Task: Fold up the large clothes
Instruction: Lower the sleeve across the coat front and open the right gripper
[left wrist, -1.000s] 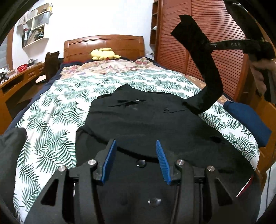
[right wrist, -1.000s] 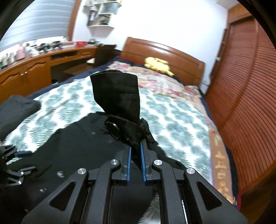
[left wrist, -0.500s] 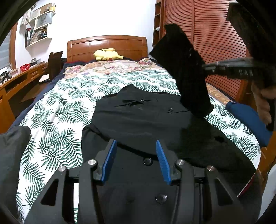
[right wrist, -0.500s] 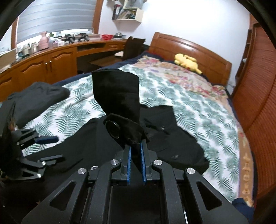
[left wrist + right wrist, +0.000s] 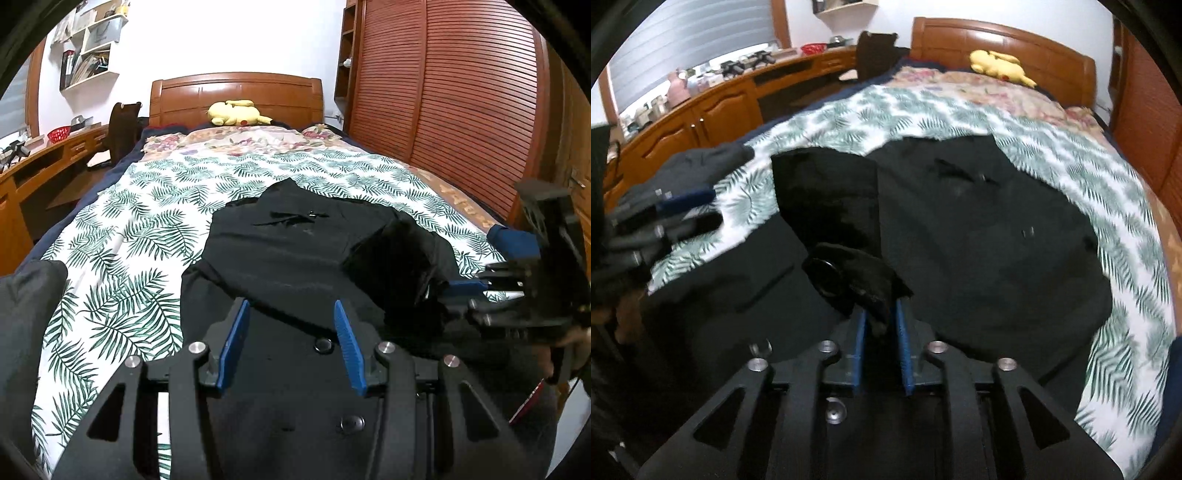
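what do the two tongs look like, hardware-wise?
Both match: black frames with triangular cut-outs, silver bolt heads, and ribbed blue pads. Left tongs; right tongs. No cables or markings are visible, and no sleeve shows.

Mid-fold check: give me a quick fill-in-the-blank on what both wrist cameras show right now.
1. The black coat lies on a bedspread printed with green ____.
2. The right gripper has just been opening; the coat's ____ lies between its blue pads.
3. The left gripper is ____.
4. The yellow plush toy lies by the ____.

Missing: leaves; sleeve; open; headboard
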`<control>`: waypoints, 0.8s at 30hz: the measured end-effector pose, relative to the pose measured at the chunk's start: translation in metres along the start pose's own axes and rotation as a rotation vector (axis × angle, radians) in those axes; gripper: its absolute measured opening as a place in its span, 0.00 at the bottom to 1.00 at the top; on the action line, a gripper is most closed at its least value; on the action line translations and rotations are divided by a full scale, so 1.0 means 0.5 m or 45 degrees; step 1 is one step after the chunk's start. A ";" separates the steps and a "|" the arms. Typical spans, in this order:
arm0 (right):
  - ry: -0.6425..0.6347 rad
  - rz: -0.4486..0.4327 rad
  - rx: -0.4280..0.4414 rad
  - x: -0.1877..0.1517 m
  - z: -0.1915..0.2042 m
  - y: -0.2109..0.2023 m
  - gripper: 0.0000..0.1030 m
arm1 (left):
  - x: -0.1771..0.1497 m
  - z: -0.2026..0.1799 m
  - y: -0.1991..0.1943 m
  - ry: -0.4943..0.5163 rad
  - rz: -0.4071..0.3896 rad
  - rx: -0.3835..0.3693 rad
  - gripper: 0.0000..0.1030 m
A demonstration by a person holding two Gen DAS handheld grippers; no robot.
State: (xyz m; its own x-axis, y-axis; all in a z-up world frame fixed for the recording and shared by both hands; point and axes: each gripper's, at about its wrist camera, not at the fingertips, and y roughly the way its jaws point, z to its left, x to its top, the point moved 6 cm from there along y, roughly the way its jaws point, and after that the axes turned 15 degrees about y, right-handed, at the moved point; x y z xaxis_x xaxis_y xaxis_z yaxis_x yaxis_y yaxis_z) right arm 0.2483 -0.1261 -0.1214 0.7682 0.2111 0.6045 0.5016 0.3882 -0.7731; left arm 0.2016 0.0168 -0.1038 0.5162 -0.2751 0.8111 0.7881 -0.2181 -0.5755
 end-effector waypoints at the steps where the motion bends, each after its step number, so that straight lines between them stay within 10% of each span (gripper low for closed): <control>1: 0.012 -0.007 -0.010 -0.012 -0.005 0.000 0.38 | -0.001 -0.001 0.004 0.001 0.006 -0.001 0.45; 3: 0.055 -0.019 -0.015 -0.026 -0.017 -0.004 0.53 | -0.001 -0.004 0.009 -0.001 0.011 -0.012 0.45; 24: 0.265 -0.041 -0.281 -0.125 -0.290 0.034 0.56 | -0.022 -0.040 0.076 0.032 0.116 -0.045 0.45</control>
State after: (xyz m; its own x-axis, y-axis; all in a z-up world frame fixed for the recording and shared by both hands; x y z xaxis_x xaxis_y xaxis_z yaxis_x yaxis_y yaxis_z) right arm 0.2667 -0.2625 -0.2002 0.8040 0.0045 0.5946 0.5840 0.1823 -0.7910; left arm 0.2191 -0.0073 -0.1364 0.5763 -0.3183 0.7527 0.7258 -0.2241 -0.6504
